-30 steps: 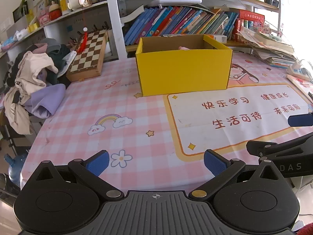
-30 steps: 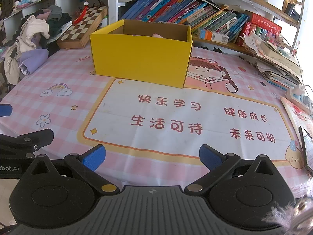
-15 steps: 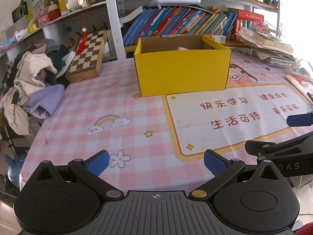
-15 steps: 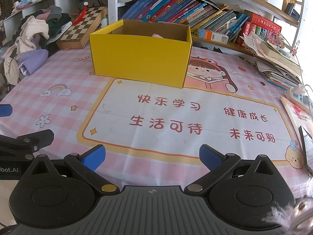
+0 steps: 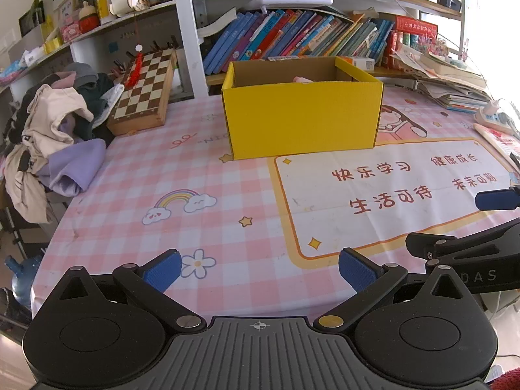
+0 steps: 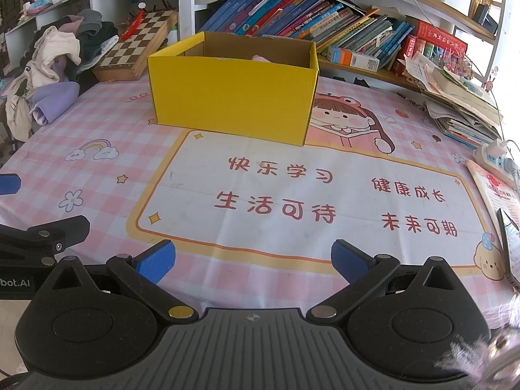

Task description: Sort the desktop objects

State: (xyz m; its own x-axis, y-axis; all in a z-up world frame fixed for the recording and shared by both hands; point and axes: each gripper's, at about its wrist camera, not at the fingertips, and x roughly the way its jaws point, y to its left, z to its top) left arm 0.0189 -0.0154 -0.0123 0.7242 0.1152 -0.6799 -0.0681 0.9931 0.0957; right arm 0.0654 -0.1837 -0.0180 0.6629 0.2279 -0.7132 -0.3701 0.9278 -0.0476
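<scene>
A yellow cardboard box (image 5: 302,120) (image 6: 232,97) stands open-topped at the back of the table, with a bit of something pink (image 5: 302,79) (image 6: 260,58) showing over its rim. My left gripper (image 5: 259,269) hovers open over the table's near edge, nothing between its blue pads. My right gripper (image 6: 253,260) is also open and empty, close beside it on the right. Each gripper shows at the edge of the other's view. Both are far in front of the box.
A pink checked tablecloth (image 5: 169,175) with a printed mat (image 6: 292,195) covers the table. A chessboard (image 5: 146,91) leans at back left beside a pile of clothes (image 5: 55,130). Bookshelves (image 6: 292,13) line the back; stacked papers (image 6: 455,97) and a power strip (image 6: 494,156) sit right.
Barely anything has changed; the left view has drifted very slightly, and both grippers stay open in place.
</scene>
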